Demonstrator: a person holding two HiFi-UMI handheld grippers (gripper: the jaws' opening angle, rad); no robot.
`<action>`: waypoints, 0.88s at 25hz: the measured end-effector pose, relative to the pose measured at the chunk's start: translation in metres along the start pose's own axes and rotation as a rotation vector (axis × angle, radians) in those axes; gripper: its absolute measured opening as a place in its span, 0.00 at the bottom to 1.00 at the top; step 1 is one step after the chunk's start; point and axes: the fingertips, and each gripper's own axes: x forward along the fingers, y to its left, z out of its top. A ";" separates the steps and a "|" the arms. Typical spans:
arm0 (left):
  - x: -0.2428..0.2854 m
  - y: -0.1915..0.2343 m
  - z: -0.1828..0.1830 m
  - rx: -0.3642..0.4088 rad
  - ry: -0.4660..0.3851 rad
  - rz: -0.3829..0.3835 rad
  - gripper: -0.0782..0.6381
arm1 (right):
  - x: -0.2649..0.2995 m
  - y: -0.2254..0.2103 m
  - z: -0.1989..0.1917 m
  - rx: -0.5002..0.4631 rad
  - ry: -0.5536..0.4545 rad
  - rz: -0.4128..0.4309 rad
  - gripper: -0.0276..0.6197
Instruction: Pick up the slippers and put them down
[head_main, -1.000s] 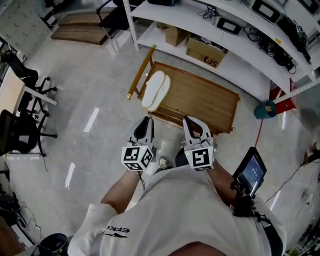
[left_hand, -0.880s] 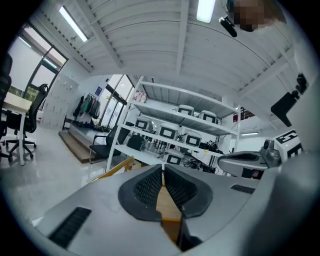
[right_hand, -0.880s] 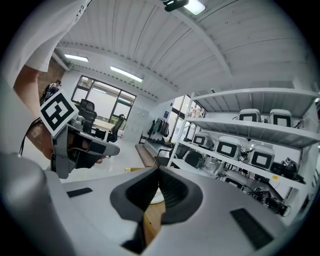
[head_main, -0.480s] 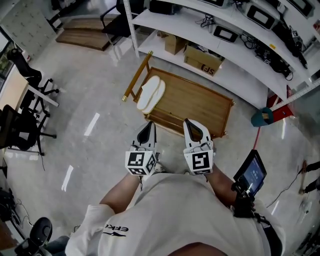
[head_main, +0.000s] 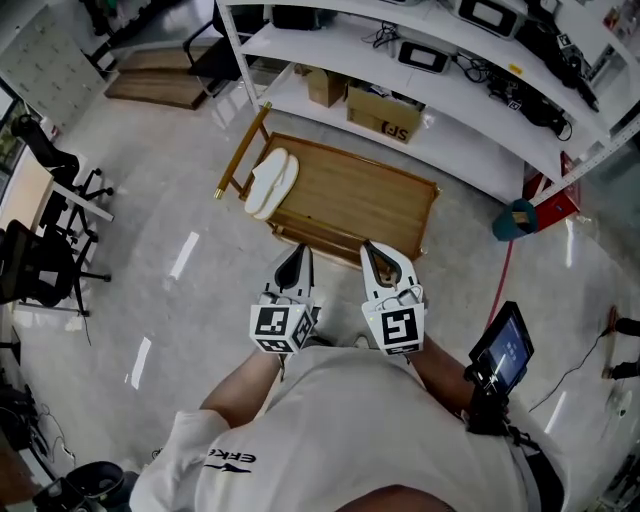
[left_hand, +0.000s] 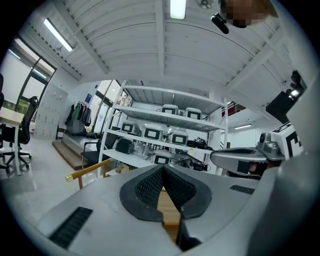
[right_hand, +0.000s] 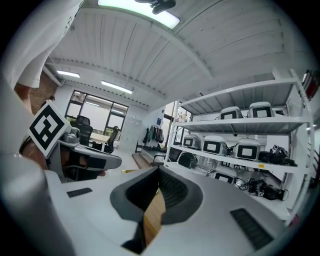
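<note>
Floor-level, the slippers (head_main: 268, 183) lie side by side on the wooden rack (head_main: 370, 200), well ahead and left of both tools. Your left tool (head_main: 299, 249) and right tool (head_main: 369, 247) are pressed together, empty, held level. That fits slippers awaiting pickup or slippers already set down.

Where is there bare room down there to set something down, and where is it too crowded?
The wooden platform is bare from the slippers at its left end across to its right rail. The floor between platform and office chairs is open too. Crowded: the platform's left end, and the shelves behind it, packed with boxes and devices.
</note>
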 end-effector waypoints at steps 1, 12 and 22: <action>-0.001 -0.010 -0.001 -0.001 -0.001 0.000 0.11 | -0.008 -0.004 -0.003 0.004 -0.002 -0.003 0.05; -0.013 -0.079 -0.017 -0.006 0.021 -0.051 0.11 | -0.069 -0.027 -0.028 0.069 0.005 -0.044 0.05; -0.023 -0.080 -0.016 -0.002 0.029 -0.097 0.11 | -0.074 -0.015 -0.023 0.086 0.027 -0.074 0.05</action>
